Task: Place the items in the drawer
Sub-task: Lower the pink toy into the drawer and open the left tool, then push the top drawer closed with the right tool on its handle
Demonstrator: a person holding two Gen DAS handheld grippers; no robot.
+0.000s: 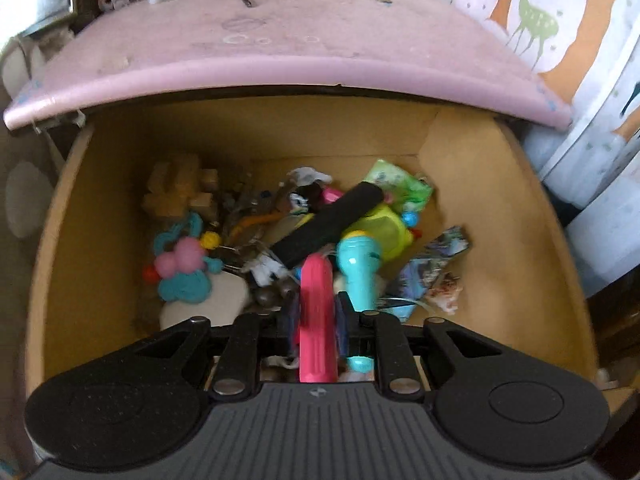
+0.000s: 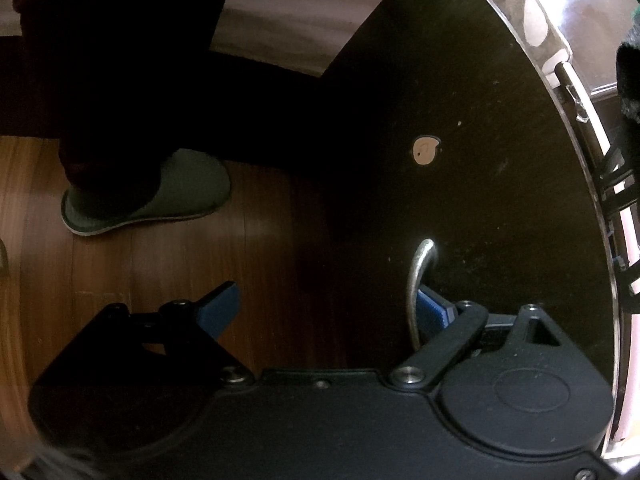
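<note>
Now the left tongs [image 1: 318, 312] are clenching a pink ribbed toy [image 1: 316, 316] right over the open drawer [image 1: 100, 208], ready to drop it in, while the right tongs [image 2: 328, 308], spread wide, are hooking the drawer handle [image 2: 416, 280].

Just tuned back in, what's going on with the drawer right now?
The drawer is pulled open and already full of toys. The left gripper is shut on a pink ribbed handle-like item and holds it over the pile, near the teal toy microphone and a black foam cylinder; it has not let go. The right gripper is open down at the dark drawer front, one blue finger pad behind the metal handle, not clamping it.
</note>
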